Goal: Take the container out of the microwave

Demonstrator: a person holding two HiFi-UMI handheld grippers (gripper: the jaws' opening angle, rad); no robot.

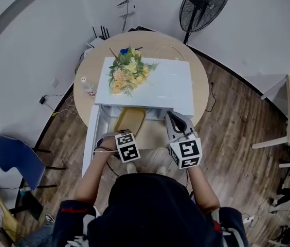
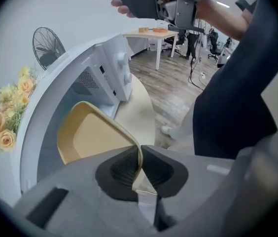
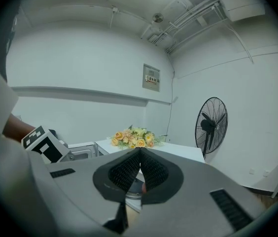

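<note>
Your left gripper (image 2: 140, 154) has its ribbed pads pinched on the thin rim of the container (image 2: 89, 135), a smooth tan tray with rounded corners. The tray is tilted at the open mouth of the white microwave (image 1: 170, 86), the open door (image 1: 90, 138) close on its left and bare top of the round table (image 1: 201, 91) on its right. Your right gripper (image 3: 140, 151) keeps its pads pressed together on nothing; its view shows the flowers (image 3: 134, 137) and the fan (image 3: 210, 125), not the container
</note>
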